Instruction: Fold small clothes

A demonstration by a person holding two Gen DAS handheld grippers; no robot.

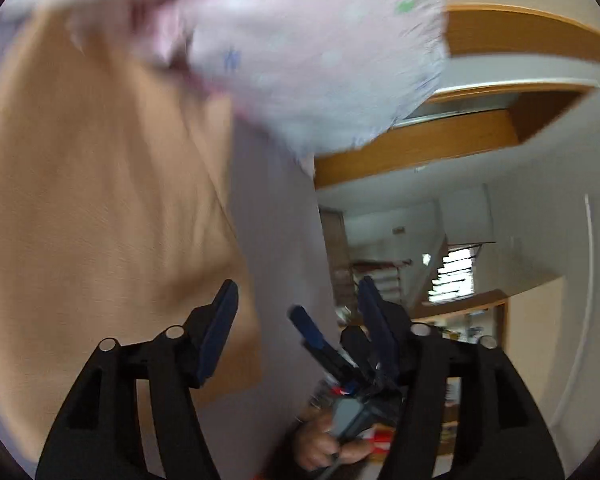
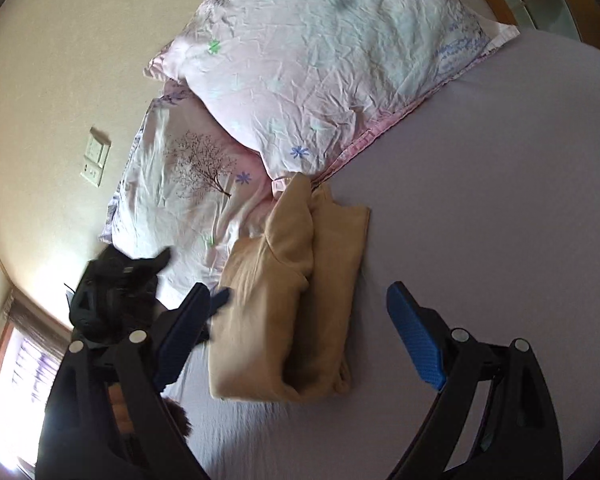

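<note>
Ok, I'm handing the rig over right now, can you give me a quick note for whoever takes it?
Left gripper: open, holding nothing, beside the tan garment; its view is blurred.
Right gripper: open, holding nothing, pointed at the tan garment from the near side.
Garment: lies on the lilac bedsheet, folded into a compact oblong bundle, top end touching the floral pillow.
Done: folding looks largely complete; the bundle sits on its own, free of both grippers.
Left: check the loose flap on top, tidy if needed. No other clothes in view.
</note>
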